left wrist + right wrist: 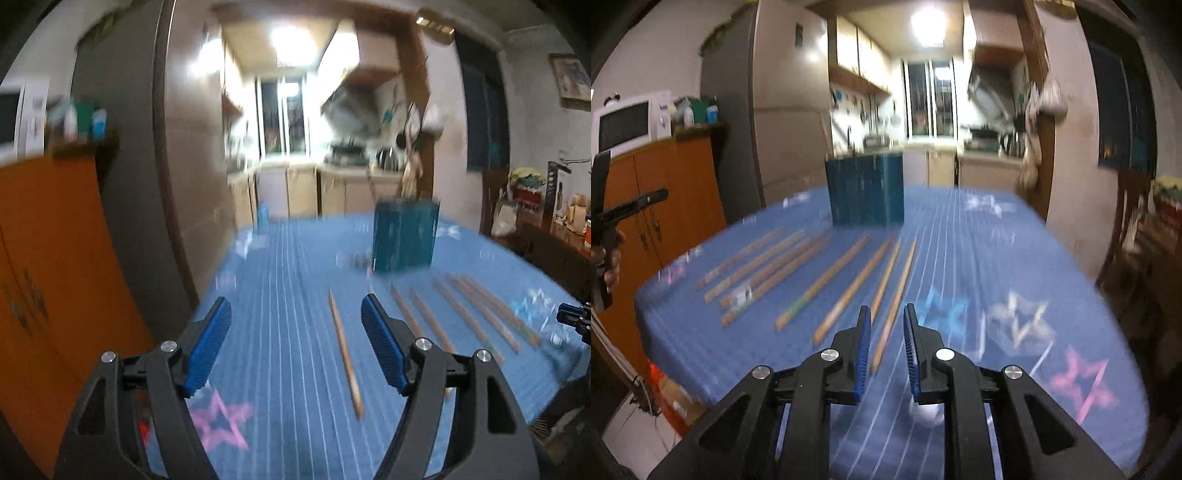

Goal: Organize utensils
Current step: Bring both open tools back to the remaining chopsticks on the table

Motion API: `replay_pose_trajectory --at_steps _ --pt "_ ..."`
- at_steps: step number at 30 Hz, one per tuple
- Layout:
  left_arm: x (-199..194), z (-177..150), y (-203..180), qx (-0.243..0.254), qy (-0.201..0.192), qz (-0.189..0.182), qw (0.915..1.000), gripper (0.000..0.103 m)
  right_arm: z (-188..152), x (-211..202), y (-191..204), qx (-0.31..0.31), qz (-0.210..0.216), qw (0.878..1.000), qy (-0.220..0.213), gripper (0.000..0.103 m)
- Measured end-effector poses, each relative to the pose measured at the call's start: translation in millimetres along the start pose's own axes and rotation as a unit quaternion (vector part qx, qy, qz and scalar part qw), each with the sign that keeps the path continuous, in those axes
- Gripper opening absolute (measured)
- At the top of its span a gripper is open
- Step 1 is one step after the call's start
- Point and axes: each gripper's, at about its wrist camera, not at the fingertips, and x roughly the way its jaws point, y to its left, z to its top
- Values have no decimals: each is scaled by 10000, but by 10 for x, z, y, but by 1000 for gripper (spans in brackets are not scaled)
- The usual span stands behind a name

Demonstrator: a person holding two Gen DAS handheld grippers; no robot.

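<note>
Several wooden chopsticks point(846, 291) lie spread on the blue tablecloth point(979, 258); in the left wrist view one chopstick point(345, 354) lies apart to the left of the others point(476, 314). A dark teal utensil holder point(866, 190) stands at the far side, also in the left wrist view point(404, 236). My left gripper point(295, 317) is wide open and empty above the cloth, left of the single chopstick. My right gripper point(885, 321) is narrowly open and empty, above the near ends of the rightmost chopsticks; its tip shows in the left wrist view point(574, 319).
An orange cabinet point(665, 206) with a microwave point(624, 123) stands left of the table. A grey fridge point(129, 184) is behind it. A cluttered sideboard point(546, 221) is at the right. The table's edges curve near both sides. Both views are motion-blurred.
</note>
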Motion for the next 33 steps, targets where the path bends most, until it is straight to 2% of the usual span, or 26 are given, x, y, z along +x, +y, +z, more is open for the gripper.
replay_pose_trajectory --at_steps 5,10,11,15,33 --pt "182 -363 25 -299 462 -64 9985 70 -172 94 127 -11 14 9998 203 19" --pt "268 -533 -55 -187 653 -65 9977 70 -180 204 138 56 -75 9996 284 18" --pt "288 -546 -68 -185 681 -80 9975 70 -182 222 134 71 -112 9995 295 15" --pt "288 -659 -62 -209 729 -86 9971 69 -185 278 106 51 -150 9992 376 12" --pt "336 -692 -167 -127 804 -170 9965 69 -135 353 109 57 -156 9994 309 12"
